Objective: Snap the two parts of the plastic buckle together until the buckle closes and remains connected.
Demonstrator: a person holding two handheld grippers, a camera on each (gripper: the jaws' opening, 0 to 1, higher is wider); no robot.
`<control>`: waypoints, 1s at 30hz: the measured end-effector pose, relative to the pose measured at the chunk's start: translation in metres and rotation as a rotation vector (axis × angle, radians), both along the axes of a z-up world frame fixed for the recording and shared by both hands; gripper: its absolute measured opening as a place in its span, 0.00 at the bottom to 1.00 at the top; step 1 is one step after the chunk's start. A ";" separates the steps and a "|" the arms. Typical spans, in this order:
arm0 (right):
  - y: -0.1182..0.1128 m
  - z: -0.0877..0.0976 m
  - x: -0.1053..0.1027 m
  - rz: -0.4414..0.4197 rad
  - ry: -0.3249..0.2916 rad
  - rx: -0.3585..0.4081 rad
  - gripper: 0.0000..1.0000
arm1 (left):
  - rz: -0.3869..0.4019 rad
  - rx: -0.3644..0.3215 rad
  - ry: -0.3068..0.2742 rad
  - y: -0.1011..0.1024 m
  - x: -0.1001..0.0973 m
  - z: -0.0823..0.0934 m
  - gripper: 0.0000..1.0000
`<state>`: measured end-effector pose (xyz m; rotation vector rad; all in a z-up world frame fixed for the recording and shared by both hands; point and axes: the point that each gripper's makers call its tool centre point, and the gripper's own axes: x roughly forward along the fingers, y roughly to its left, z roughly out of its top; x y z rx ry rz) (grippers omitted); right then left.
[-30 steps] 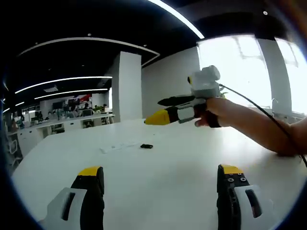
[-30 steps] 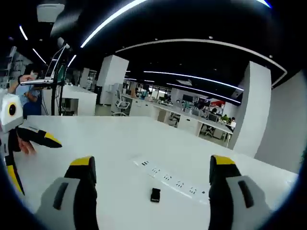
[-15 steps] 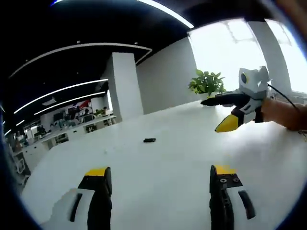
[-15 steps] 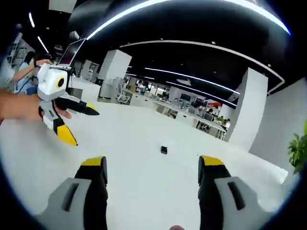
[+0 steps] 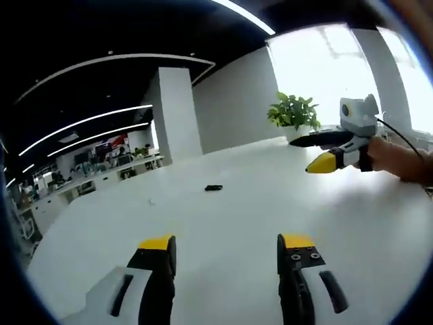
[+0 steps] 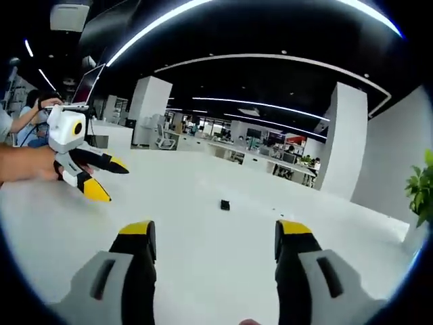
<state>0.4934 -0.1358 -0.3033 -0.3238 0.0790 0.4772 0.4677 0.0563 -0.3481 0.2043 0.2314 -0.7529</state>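
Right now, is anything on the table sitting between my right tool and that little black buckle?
Nothing visible. The white table is bare between the open right tool and the small black buckle ahead of it. The left tool is off to the side.

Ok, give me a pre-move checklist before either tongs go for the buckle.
1. Buckle located: ok. A small dark piece lies on the white table, also seen from the right gripper view.
2. Two separate parts found: cannot tell; too small to make out.
3. Left tongs free: ok, jaws apart, nothing between them.
4. Right tongs free: ok, jaws apart, nothing held.
5. Contact with buckle: not ok; both tongs are well short of it.
6. Path clear: ok, bare tabletop between each tongs and the piece.
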 end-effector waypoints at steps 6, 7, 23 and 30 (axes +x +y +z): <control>0.001 -0.009 -0.002 0.011 0.074 0.025 0.73 | 0.034 -0.004 0.026 0.004 -0.002 0.000 0.61; 0.002 -0.006 -0.003 0.017 0.073 0.035 0.73 | 0.032 -0.007 0.025 0.005 -0.002 0.001 0.58; -0.003 -0.009 -0.006 -0.006 0.082 -0.033 0.69 | 0.075 0.069 -0.035 0.029 0.039 0.009 0.34; -0.002 0.007 -0.006 0.020 0.043 0.033 0.46 | 0.051 0.047 -0.123 0.023 0.035 0.027 0.37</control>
